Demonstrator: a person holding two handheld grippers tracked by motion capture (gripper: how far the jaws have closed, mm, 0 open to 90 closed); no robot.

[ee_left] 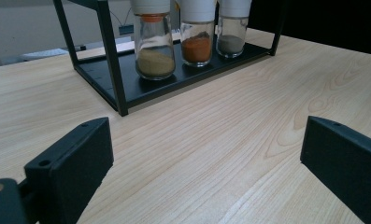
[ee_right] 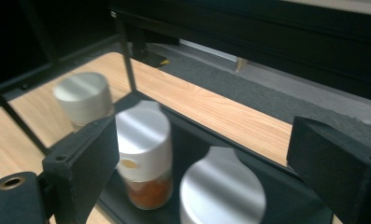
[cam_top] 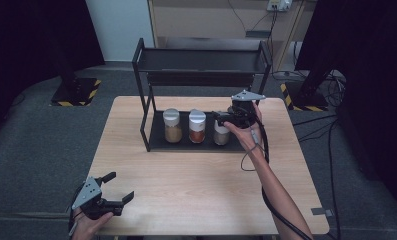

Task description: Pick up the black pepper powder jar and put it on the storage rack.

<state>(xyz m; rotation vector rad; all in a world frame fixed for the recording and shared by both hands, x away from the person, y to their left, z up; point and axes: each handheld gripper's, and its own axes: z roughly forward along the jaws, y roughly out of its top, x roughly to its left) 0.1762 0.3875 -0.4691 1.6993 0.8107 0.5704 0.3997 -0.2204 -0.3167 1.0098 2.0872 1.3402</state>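
From above: right gripper (cam_top: pixel 225 120) open just over the right jar (cam_top: pixel 221 134) on the rack (cam_top: pixel 156 140), left gripper (cam_top: pixel 117 187) wide at near left. Up close: cap (ee_right: pixel 223 191) between spread jaws, untouched. Best lifted straight up, clear of neighbouring jars.

No legible text, label, brand or number — not on any jar; none anywhere
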